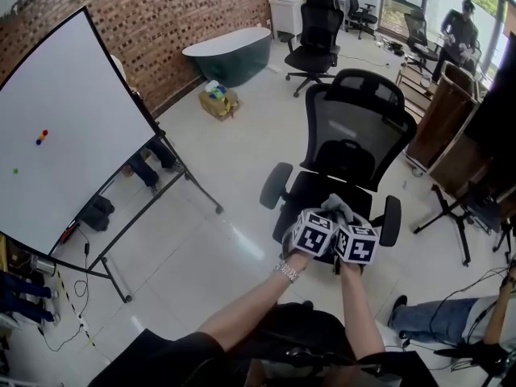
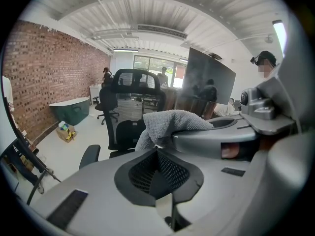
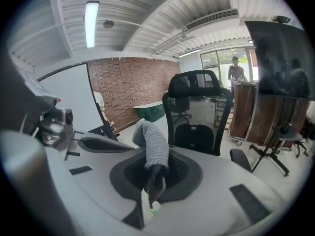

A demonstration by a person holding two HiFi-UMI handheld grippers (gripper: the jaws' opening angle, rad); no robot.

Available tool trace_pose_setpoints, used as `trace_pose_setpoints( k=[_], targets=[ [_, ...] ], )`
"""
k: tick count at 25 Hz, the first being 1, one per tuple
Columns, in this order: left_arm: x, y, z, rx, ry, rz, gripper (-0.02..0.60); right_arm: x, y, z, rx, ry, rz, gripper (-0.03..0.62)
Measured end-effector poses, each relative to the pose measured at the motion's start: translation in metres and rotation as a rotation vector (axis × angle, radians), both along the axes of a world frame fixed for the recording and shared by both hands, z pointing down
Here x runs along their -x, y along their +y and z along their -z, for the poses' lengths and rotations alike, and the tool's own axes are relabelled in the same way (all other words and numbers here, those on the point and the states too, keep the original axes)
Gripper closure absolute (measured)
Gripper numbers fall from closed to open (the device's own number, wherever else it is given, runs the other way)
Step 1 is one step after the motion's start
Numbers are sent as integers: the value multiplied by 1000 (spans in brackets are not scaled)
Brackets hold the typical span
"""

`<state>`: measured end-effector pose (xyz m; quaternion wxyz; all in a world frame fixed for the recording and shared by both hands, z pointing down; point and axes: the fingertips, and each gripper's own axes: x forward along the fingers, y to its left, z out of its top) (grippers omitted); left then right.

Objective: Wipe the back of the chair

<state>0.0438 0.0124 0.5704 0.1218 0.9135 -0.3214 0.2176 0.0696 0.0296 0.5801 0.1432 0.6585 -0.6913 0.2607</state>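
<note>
Here the two grippers are held side by side over the seat of the chair point(image 1: 355, 127), a black mesh office chair whose back stands upright just beyond them. The right gripper point(image 3: 155, 181) has its jaws clamped on a grey cloth point(image 3: 153, 144); the cloth rises from between them in a thick fold and droops towards the left gripper point(image 1: 316, 230). In the left gripper view that gripper's jaws are together, and the cloth bunches just past their tips and drapes over the right gripper's body. Whether they pinch its edge cannot be told. In the head view the cloth shows as a grey lump between the two marker cubes, apart from the chair's back. A whiteboard point(image 1: 64, 127) on a wheeled stand is at the left, a dark green tub point(image 1: 230, 53) sits by the brick wall, and a second chair point(image 1: 314, 35) stands farther off.
</note>
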Motion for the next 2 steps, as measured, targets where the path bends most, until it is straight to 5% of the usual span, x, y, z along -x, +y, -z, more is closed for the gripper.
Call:
trace_pose_setpoints(
  k=[2],
  targets=[
    [1, 0, 4, -11, -1, 3, 578, 1, 0, 3, -6, 0, 6, 569]
  ],
)
